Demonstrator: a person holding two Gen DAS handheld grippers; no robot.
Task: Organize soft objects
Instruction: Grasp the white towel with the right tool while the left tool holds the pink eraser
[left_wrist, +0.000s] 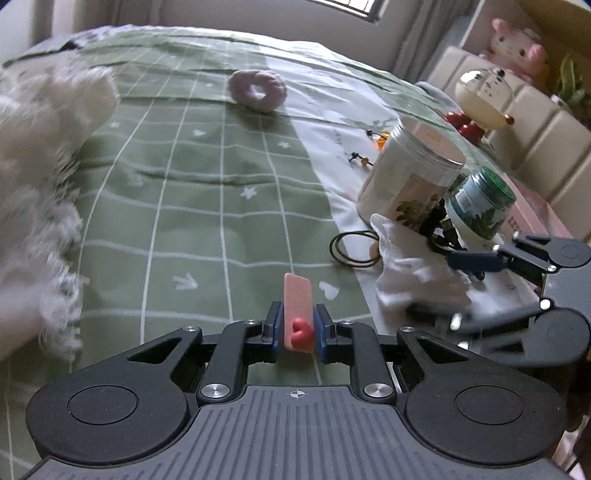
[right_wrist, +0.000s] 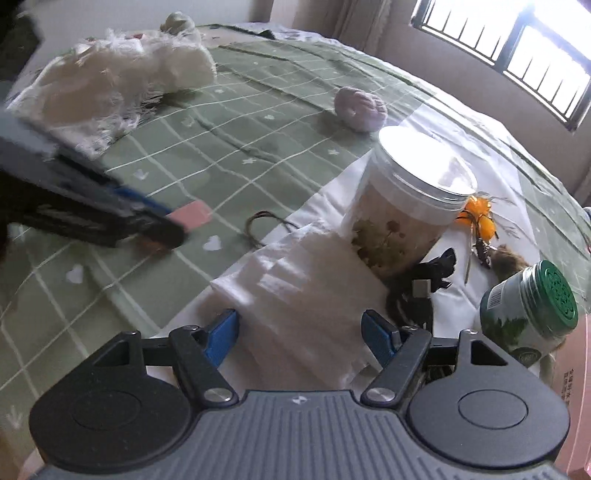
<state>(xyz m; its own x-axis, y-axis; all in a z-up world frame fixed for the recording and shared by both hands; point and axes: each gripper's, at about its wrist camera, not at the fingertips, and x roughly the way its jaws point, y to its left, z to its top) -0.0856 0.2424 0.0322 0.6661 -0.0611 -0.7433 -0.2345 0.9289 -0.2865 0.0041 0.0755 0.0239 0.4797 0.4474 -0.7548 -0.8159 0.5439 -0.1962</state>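
Your left gripper (left_wrist: 298, 328) is clamped on a flat pink clip (left_wrist: 298, 314) with a red heart, low over the green checked bedspread (left_wrist: 207, 206). Your right gripper (right_wrist: 299, 332) stands wide, its jaws either side of the white folded cloth (right_wrist: 295, 291), not pressing it, just near of the tall clear jar (right_wrist: 410, 206). The purple scrunchie (left_wrist: 256, 90) lies far off.

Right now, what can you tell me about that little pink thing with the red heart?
The pink bar is small, flat and rectangular with rounded corners, and looks soft or rubbery. A raised red heart sits near one end. It stands on edge on the green checked bedcover, squeezed between the left gripper's blue pads.
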